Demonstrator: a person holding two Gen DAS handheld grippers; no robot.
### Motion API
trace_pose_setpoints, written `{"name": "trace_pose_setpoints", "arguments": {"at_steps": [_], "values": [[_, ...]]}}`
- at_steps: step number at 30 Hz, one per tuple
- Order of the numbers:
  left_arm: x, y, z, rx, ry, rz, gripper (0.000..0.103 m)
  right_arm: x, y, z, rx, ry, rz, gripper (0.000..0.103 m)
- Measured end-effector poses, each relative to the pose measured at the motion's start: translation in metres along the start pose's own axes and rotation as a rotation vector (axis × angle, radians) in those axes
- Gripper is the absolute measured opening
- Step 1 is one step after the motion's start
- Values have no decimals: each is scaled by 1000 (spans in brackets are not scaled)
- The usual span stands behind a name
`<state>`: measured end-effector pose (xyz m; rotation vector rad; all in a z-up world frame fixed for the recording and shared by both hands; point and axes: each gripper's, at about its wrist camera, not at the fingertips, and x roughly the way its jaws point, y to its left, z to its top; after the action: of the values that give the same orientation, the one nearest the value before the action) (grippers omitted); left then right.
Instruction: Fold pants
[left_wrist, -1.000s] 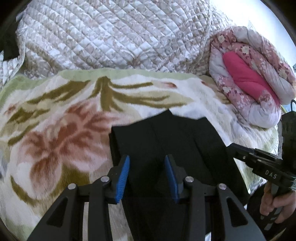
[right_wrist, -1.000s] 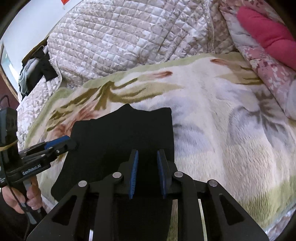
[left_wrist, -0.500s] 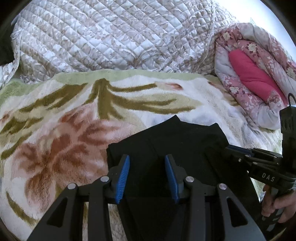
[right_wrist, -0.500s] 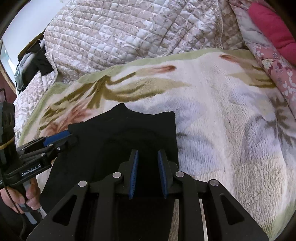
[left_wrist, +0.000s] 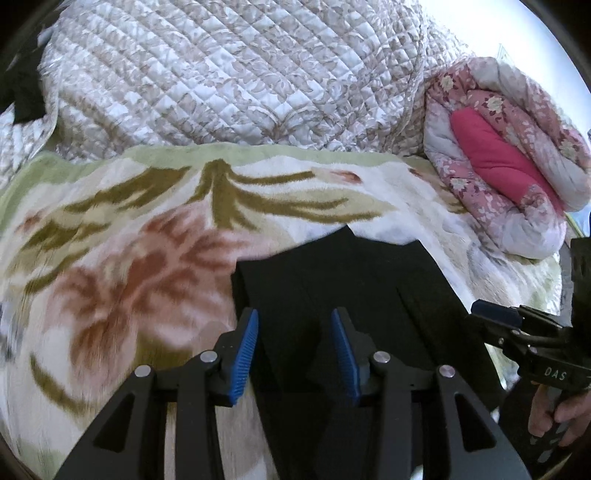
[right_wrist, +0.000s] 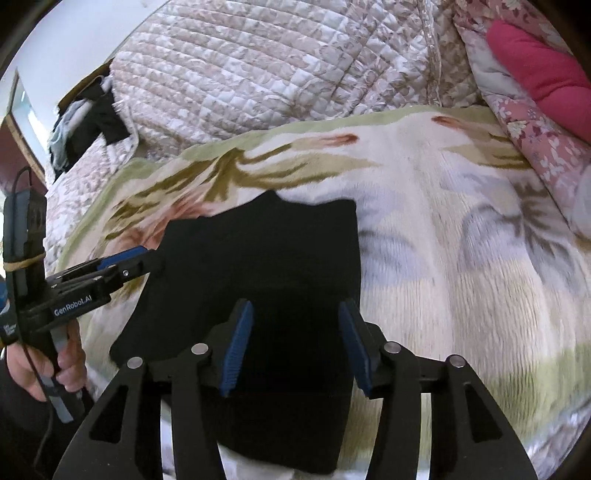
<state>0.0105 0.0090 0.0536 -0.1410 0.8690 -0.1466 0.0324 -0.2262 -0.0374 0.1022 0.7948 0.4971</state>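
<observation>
Black pants (right_wrist: 266, 295) lie on the floral blanket (right_wrist: 461, 258) of a bed, already folded into a compact, roughly rectangular stack; several layers show as stepped edges in the left wrist view, so at least 1 fold looks done. What is left, as I judge it, is at most a last fold or a tidy of the edges, since the far edge is uneven, with a small peak in the middle. The stack's long axis runs from the near edge of the bed away toward the quilted cover (left_wrist: 229, 74) at the back, and which end is the waistband cannot be told. Both tools hang above the near part of the stack. The left gripper (left_wrist: 295, 350) has its jaws wide apart with nothing between them, only dark cloth below. The right gripper (right_wrist: 295, 347) is likewise spread wide and empty, near the stack's right edge. A rolled pink quilt (left_wrist: 509, 162) sits well apart, to the right.
</observation>
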Motion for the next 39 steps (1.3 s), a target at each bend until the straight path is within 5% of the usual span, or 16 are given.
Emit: {"name": "trace_pose_setpoints", "arguments": {"at_steps": [6, 19, 23, 30, 39], "values": [[-6, 5, -36, -31, 60, -15, 45, 1, -1, -23, -27, 51, -54, 50], [9, 28, -29, -189, 93, -158, 48, 27, -48, -2, 243, 85, 185, 52], [23, 35, -26, -240, 85, -198, 57, 37, -54, 4, 279, 73, 235, 52], [16, 35, -37, -269, 90, -225, 58, 29, -46, -6, 271, 94, 275, 52], [20, 35, -38, -285, 72, -235, 57, 37, -48, -3, 294, 102, 279, 31]]}}
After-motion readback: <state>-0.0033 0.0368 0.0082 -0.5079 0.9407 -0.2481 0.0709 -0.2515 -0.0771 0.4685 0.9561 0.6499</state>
